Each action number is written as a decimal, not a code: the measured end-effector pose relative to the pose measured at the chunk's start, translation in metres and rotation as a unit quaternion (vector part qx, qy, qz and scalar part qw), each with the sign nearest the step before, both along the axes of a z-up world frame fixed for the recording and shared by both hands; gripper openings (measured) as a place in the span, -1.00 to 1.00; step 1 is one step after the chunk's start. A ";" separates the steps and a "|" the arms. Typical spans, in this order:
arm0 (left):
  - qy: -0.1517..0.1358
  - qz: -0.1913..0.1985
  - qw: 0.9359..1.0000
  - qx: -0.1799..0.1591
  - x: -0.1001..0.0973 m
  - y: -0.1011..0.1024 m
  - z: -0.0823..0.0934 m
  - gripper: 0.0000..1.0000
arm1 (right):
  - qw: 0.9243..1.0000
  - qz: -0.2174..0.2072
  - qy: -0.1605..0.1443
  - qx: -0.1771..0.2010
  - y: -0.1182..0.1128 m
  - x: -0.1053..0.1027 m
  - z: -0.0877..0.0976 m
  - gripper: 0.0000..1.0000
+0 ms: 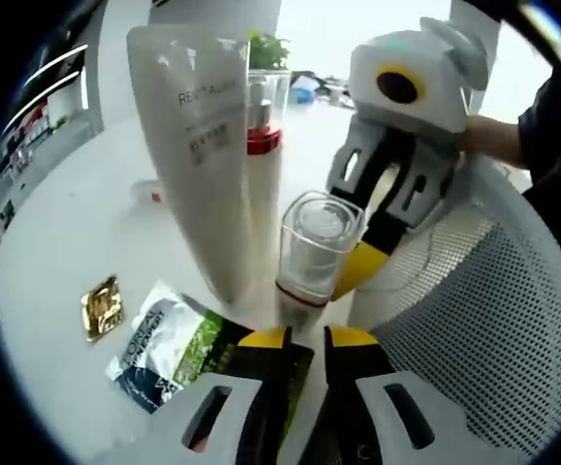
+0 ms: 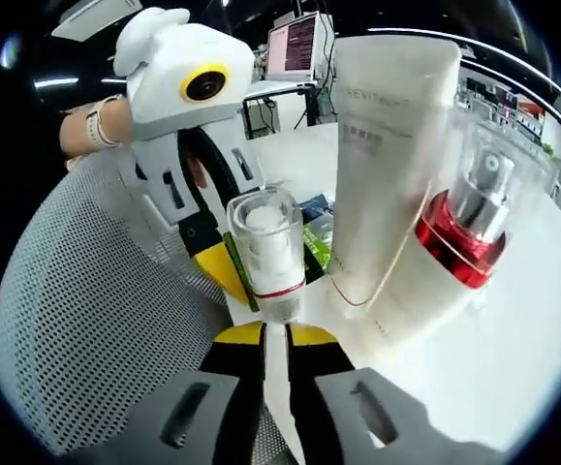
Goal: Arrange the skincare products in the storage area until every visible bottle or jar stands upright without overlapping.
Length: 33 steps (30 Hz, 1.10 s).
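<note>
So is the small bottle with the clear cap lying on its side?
No, the small clear-capped bottle stands upright on the white table, beside the tall white tube.

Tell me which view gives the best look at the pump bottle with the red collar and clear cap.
The right gripper view: the pump bottle with the red collar and clear cap stands close, collar and pump visible. In the left gripper view, that bottle is partly hidden behind the tall white tube.

bright, even light; the white surface (image 1: 86, 203) washes out, edges bend with fisheye distortion, background soft.
</note>
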<state>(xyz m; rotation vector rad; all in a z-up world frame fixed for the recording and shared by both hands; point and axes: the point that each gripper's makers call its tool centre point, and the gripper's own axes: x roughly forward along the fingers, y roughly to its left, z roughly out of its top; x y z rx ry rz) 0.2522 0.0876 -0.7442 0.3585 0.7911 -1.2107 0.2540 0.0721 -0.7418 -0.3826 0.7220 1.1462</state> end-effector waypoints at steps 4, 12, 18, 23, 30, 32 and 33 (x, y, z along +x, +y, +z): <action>-0.001 0.004 1.000 0.000 0.003 -0.001 -0.001 -0.82 | 1.000 -0.004 0.002 -0.003 -0.001 0.001 0.000 -0.84; -0.003 0.018 1.000 -0.004 0.010 -0.003 0.000 -0.85 | 1.000 -0.018 0.002 -0.010 -0.005 0.007 -0.004 -0.85; -0.006 0.010 1.000 -0.003 0.012 -0.008 0.000 -0.85 | 0.999 -0.029 0.003 -0.015 -0.010 0.011 -0.006 -0.84; -0.004 0.008 1.000 -0.003 0.013 -0.012 -0.003 -0.85 | 0.999 -0.039 0.000 -0.017 -0.013 0.014 -0.008 -0.84; -0.006 0.007 1.000 0.003 0.018 -0.013 -0.006 -0.85 | 0.999 -0.048 0.008 -0.018 -0.014 0.016 -0.011 -0.86; -0.005 0.008 1.000 0.003 0.019 -0.013 -0.006 -0.86 | 0.999 -0.051 0.006 -0.018 -0.015 0.018 -0.011 -0.86; -0.004 0.007 1.000 0.002 0.019 -0.014 -0.006 -0.86 | 0.998 -0.052 0.006 -0.018 -0.016 0.018 -0.011 -0.86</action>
